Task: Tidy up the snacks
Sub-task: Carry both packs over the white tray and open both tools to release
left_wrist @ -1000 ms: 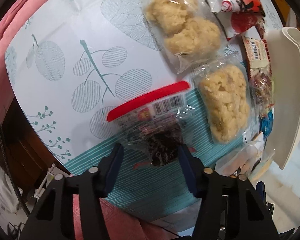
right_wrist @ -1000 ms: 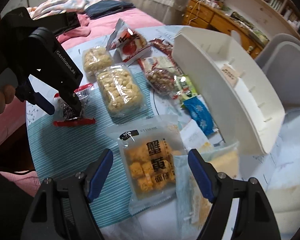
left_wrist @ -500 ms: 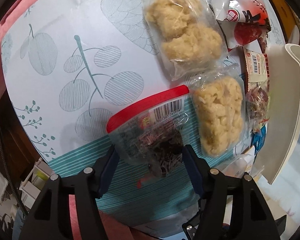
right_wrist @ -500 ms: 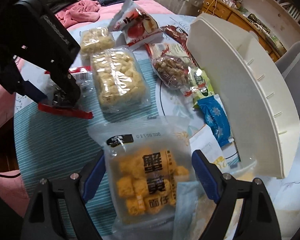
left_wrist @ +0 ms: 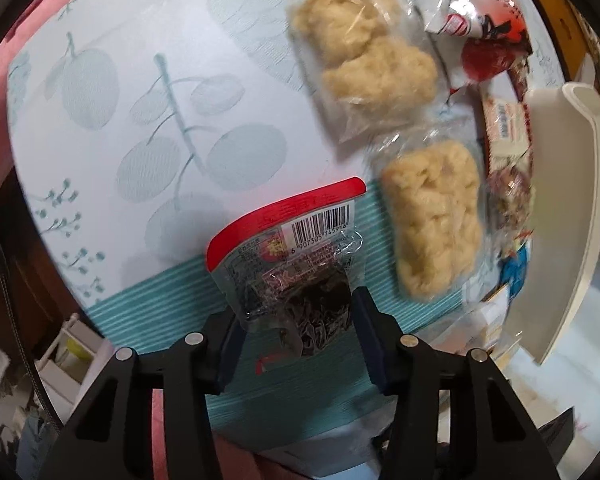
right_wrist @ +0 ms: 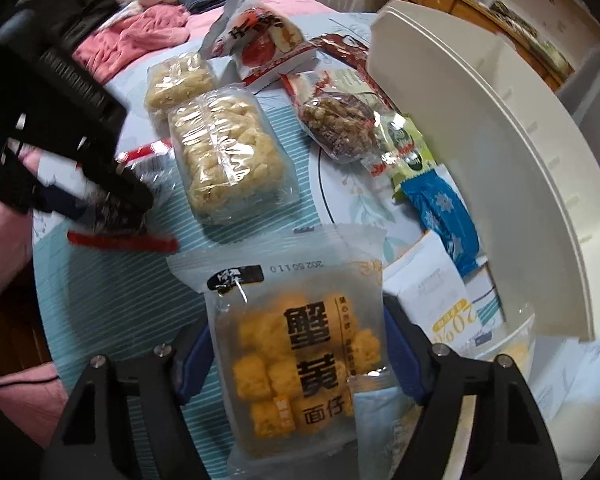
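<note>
A clear packet of dark snack with a red top edge (left_wrist: 288,256) sits between the pads of my left gripper (left_wrist: 298,324). Its jaws are closing and both pads press the packet's crumpled sides. The right wrist view shows the same gripper (right_wrist: 112,196) at the left, with the packet (right_wrist: 120,240) in it, low over the table. My right gripper (right_wrist: 298,360) straddles a frosted bag of yellow cubes with black lettering (right_wrist: 296,340). Those jaws are closing too, and the pads touch the bag's two long edges.
A white divided tray (right_wrist: 500,152) stands tilted at the right. Two packs of pale puffed snack (right_wrist: 224,160) (right_wrist: 176,80), a red-and-white bag (right_wrist: 260,48), a nut packet (right_wrist: 340,128), green (right_wrist: 408,152) and blue (right_wrist: 440,208) packets and a white box (right_wrist: 432,296) crowd the tablecloth (left_wrist: 140,100).
Both grippers' jaws have closed in on their packets. The right gripper came down over the yellow bag, which now fills the gap. The dark packet is squeezed narrower and crumpled.
</note>
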Motion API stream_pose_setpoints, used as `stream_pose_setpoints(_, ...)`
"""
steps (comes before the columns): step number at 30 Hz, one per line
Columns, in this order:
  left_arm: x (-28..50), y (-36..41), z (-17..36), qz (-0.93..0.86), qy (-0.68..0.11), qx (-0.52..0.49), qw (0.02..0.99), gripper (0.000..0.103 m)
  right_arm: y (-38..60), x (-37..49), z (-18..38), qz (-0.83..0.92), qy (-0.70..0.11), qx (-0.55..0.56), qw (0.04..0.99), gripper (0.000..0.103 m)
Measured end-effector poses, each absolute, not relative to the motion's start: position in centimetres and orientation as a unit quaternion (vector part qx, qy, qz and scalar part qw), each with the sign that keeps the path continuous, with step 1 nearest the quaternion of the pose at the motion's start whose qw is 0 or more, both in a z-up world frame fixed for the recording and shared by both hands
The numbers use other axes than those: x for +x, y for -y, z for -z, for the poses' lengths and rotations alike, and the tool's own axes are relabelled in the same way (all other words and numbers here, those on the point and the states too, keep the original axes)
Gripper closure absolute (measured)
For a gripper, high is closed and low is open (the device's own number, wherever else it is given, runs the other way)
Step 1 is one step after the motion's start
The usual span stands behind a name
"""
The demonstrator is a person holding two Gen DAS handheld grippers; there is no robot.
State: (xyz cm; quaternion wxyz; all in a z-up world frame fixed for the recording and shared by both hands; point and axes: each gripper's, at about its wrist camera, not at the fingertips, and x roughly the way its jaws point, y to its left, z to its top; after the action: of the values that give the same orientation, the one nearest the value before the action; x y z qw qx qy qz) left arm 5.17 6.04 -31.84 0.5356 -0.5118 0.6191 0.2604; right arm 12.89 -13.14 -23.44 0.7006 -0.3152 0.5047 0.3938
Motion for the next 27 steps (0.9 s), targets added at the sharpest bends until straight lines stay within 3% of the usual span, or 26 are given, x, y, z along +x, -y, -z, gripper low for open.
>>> stream_pose_setpoints(3, 5.2, -5.9, 31.2, -0.256, -0.617, -0.509, 0.542, 0.067, 13.8, 13.4, 23.2, -0.384, -0.528, -0.280, 0.704, 0.031)
stream_pose_setpoints(7, 4.8, -5.7, 30.8, -0.254, -0.634, -0.496, 0.536, 0.071, 14.8, 13.8, 22.9, -0.370, -0.559, -0.224, 0.707, 0.033)
stream_pose_setpoints(12, 4.8, -5.9, 29.8, -0.237, -0.649, -0.482, 0.539, 0.082, 16.3, 13.8, 22.6, -0.357, -0.600, -0.144, 0.701, 0.035)
stream_pose_setpoints(19, 6.8, -5.0, 28.2, -0.203, -0.692, -0.435, 0.539, 0.085, 18.1, 12.9, 22.4, -0.331, -0.636, -0.052, 0.695, 0.035)
stream_pose_setpoints(27, 11.3, -3.3, 22.8, -0.153, -0.716, -0.343, 0.589, 0.085, 19.0, 13.3, 18.7, -0.317, -0.612, 0.029, 0.724, 0.035)
